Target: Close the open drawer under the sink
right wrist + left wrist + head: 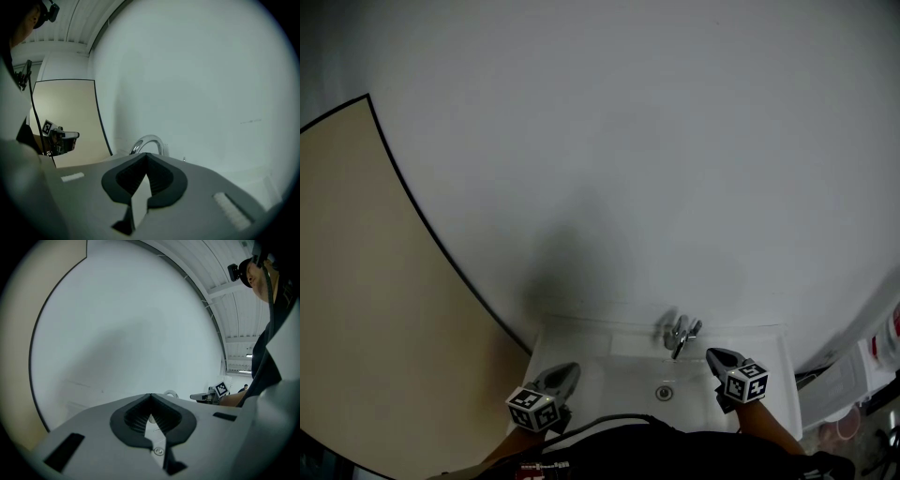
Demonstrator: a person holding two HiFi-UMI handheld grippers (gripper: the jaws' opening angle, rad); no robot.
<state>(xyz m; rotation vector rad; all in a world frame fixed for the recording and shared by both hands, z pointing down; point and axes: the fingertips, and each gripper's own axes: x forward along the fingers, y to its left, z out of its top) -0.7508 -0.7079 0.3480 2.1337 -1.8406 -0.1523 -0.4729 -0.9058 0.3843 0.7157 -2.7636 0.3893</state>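
1. Both tools are narrow. The left tool [569,371] has its jaw tips meeting with nothing between them. The right tool [713,355] is pressed fully together and is also empty.
2. The nearest risk is that I cannot see the drawer in any view. My own dark torso [637,450] and the front edge of the sink [581,330] cover everything below. If I reach down blind, I judge a tool could strike the sink's front or the drawer's side instead of its face.
3. Both tools hover over the sink. The left one is near its front-left corner, and the right one is toward its right edge, just beside the faucet [680,336]. If I lower them without first drawing them back toward me, they could knock the rim or the faucet.
4. A push from one slim closed tip, placed off-centre, could skew the drawer so it jams, or the tip could slide off a smooth front.
5. Going by the task, the drawer lies under the sink. That puts it below both tools and nearer to me, well apart from them. The tools point almost level at the white wall [628,141] beyond, away from the drawer.
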